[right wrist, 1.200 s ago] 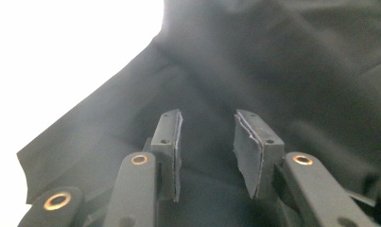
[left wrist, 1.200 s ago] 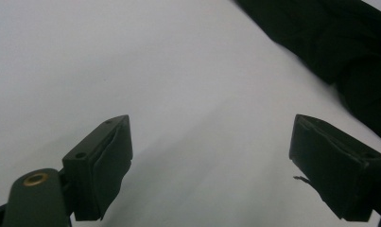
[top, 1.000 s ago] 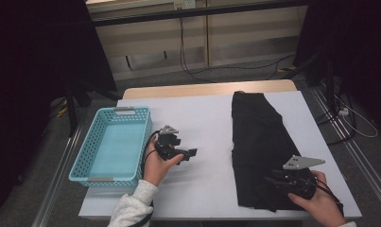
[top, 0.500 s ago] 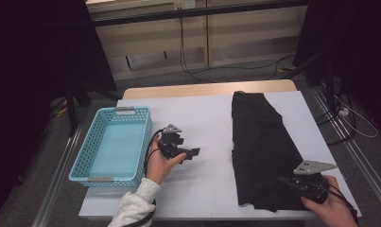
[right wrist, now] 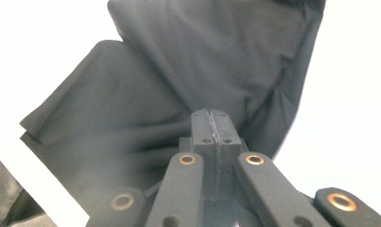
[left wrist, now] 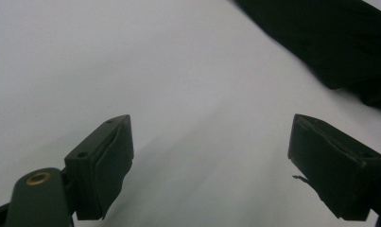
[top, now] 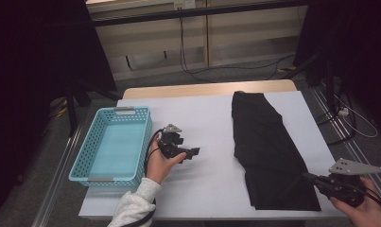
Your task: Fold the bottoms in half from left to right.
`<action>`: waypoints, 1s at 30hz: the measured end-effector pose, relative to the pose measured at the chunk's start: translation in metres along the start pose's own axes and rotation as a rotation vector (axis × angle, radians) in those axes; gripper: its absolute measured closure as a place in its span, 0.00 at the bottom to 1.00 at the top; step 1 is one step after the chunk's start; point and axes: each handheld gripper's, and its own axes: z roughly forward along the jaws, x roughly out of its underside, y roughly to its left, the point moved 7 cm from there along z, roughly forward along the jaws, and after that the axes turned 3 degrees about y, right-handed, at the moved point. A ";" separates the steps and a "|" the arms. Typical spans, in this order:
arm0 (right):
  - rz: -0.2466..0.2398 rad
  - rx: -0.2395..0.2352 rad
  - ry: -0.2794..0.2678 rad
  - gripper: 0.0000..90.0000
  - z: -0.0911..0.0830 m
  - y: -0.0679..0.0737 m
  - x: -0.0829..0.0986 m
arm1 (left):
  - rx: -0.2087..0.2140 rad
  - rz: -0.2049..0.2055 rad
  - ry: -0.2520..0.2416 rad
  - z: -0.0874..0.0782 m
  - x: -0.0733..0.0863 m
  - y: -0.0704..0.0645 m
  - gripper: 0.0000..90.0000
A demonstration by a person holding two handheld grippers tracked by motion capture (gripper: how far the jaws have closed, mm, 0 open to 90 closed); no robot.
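The black cloth (top: 266,151) lies flat along the right half of the white table (top: 212,123), running from the far edge toward you, with its near end close to the front edge. In your right gripper view the cloth (right wrist: 178,80) shows soft folds and a doubled-over layer at its left side.

Your right gripper (top: 307,176) sits at the near right corner of the cloth, its tip just at the cloth's edge. In the right gripper view its jaws are pressed together, pad against pad, with nothing seen between them, and the right gripper (right wrist: 212,118) points across the cloth. Whether the tip touches the fabric cannot be told.

Your left gripper (top: 192,153) is held over bare table near the middle, well apart from the cloth and pointing toward it. Its jaws stand wide apart and hold nothing; in the left gripper view the left gripper (left wrist: 212,161) has white table between its jaws and the cloth (left wrist: 330,42) lies beyond at the upper right.

A blue basket (top: 84,156) stands on the left part of the table, just beside your left hand (top: 159,163).
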 end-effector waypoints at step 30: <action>0.135 0.104 0.058 1.00 0.081 -0.047 -0.044 | -0.002 0.001 0.005 0.001 0.000 0.003 0.17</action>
